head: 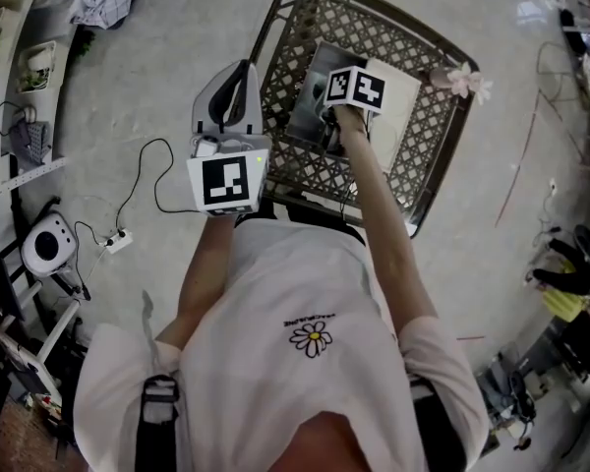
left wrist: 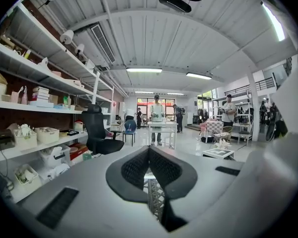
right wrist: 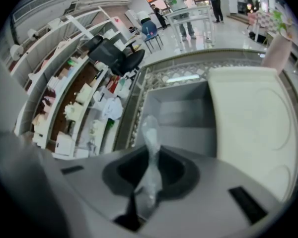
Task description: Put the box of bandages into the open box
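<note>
Open box, just one, lies below right gripper pinching clear plastic; left gripper closed, empty.

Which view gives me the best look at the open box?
Right gripper view: the open box fills it, inside and lid visible. Head view has it partly behind the right gripper. Left gripper view misses it.

Your open box: grey, sits in the lattice basket at your 12 o'clock, cream lid flipped open toward 3 o'clock. Your right claw pinches a thin, clear, crinkled plastic piece, upright above the box. Can't confirm it's the bandages.
</note>
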